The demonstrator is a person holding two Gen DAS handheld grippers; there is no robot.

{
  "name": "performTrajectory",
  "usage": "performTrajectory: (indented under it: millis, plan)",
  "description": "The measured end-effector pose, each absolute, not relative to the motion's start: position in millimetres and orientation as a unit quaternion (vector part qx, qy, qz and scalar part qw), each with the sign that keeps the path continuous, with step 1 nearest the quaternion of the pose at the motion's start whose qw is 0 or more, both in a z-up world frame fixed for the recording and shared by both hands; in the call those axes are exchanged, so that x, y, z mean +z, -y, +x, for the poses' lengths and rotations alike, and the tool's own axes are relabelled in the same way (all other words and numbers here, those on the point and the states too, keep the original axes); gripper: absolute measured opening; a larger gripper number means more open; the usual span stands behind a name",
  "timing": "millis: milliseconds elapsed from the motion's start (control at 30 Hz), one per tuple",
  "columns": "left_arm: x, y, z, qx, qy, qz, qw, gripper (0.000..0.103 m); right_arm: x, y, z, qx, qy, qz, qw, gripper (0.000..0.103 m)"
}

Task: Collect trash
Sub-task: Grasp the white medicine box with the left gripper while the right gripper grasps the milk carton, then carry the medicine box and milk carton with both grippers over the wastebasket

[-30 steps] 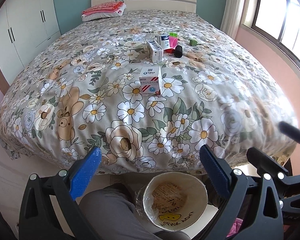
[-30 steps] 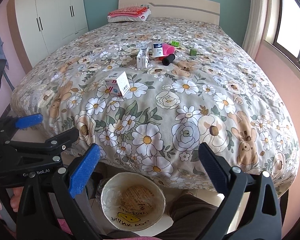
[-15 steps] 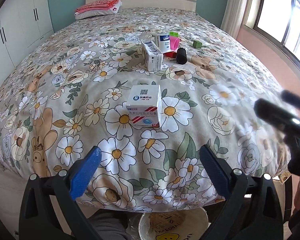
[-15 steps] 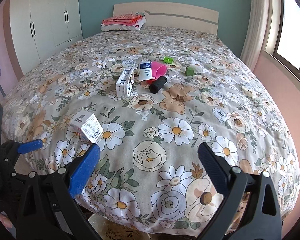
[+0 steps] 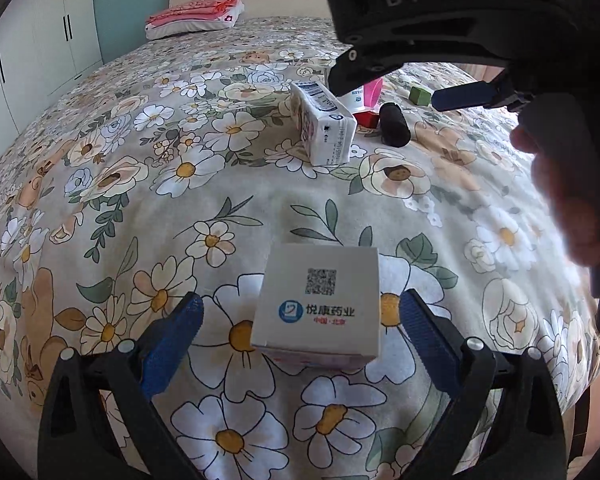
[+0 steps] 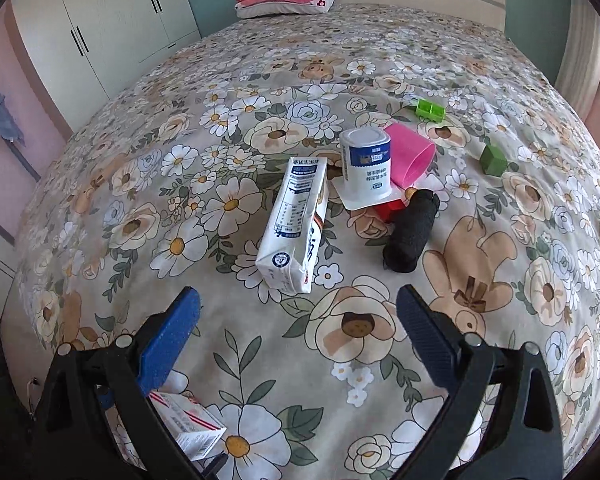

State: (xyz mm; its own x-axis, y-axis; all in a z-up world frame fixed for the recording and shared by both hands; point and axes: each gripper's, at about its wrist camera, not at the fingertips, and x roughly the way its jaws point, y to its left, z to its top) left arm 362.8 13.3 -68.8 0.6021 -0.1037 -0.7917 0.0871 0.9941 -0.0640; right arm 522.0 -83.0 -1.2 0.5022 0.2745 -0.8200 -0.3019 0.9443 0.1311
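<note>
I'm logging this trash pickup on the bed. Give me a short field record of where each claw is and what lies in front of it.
left claw: open, either side of the small white box, not gripping
right claw: open, short of the milk carton
behind carton: upturned yogurt cup, pink cup on its side, black roll
surface: flowered bedspread

Bright daylight from the window side, right. Soft short shadows fall left of the milk carton (image 6: 294, 224). Person's hand (image 5: 560, 184) glows overexposed, blurred, out of focus. Strong fisheye bending; black vignette at corners. Floral bedspread (image 6: 480, 248) sharp at centre.
</note>
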Motion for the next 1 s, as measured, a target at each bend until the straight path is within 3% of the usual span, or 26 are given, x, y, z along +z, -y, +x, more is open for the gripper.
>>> performTrajectory:
  millis: [100, 167, 233, 367, 467, 1000]
  plan:
    - [-73, -14, 374, -0.055, -0.443, -0.014, 0.895, 0.089, -21, 70, 556, 0.157, -0.493, -0.012, 0.856, 0.096]
    - [-77, -13, 383, -0.055, -0.446, -0.011, 0.893, 0.071, -32, 66, 573, 0.154, -0.508, -0.002, 0.848, 0.096]
    - [-82, -11, 391, -0.053, -0.452, -0.007, 0.891, 0.066, -40, 60, 584, 0.154, -0.515, 0.002, 0.843, 0.093]
    - [-85, -9, 398, -0.052, -0.451, -0.004, 0.891, 0.047, -57, 53, 601, 0.164, -0.547, 0.017, 0.821, 0.047]
    - [-84, -7, 397, -0.049, -0.450, -0.003, 0.891, 0.046, -62, 51, 603, 0.159, -0.548, 0.014, 0.821, 0.036]
    - [-17, -22, 361, -0.029, -0.411, -0.009, 0.911, 0.046, 22, 70, 531, 0.167, -0.482, -0.013, 0.860, 0.036]
